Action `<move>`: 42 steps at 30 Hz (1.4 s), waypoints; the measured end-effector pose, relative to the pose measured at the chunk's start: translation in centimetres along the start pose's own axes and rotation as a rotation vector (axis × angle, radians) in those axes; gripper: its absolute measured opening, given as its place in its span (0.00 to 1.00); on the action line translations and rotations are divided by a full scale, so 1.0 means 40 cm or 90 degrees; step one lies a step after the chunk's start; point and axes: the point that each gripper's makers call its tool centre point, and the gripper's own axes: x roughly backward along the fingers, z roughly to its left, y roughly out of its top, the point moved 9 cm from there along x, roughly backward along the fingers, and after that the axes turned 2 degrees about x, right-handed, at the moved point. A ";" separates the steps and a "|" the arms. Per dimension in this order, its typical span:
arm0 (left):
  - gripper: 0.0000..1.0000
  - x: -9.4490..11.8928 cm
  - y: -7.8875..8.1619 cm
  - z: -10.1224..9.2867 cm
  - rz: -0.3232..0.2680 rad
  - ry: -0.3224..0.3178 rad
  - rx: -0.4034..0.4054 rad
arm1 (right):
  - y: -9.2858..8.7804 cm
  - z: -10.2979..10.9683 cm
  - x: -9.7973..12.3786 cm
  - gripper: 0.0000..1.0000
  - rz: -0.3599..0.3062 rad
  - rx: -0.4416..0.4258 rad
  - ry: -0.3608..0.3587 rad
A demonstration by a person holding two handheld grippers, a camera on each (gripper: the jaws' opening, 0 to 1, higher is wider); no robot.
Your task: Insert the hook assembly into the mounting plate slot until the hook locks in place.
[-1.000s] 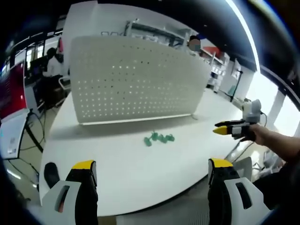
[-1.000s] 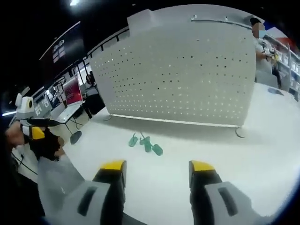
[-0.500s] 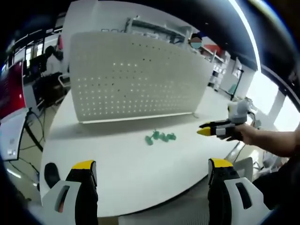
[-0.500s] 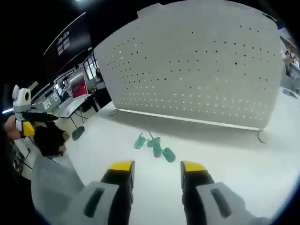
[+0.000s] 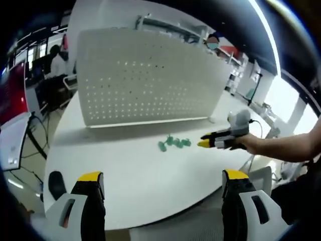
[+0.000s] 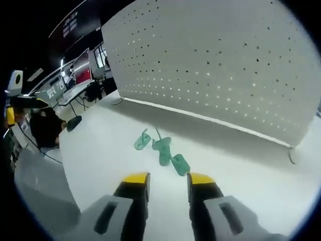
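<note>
Hooks beneath right gripper, seemingly untouched.

Left gripper wide open, right gripper narrowly parted

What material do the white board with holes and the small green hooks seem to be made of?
Board: probably painted sheet metal; thin, matte white, regular punched holes. It could also be plastic.
Hooks: probably plastic; uniform pale green, slightly glossy, moulded-looking shapes. They are too small to be sure.
</note>
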 end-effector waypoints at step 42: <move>0.98 -0.012 0.014 0.053 -0.029 0.003 0.094 | 0.067 -0.042 -0.115 0.01 0.092 0.165 -0.015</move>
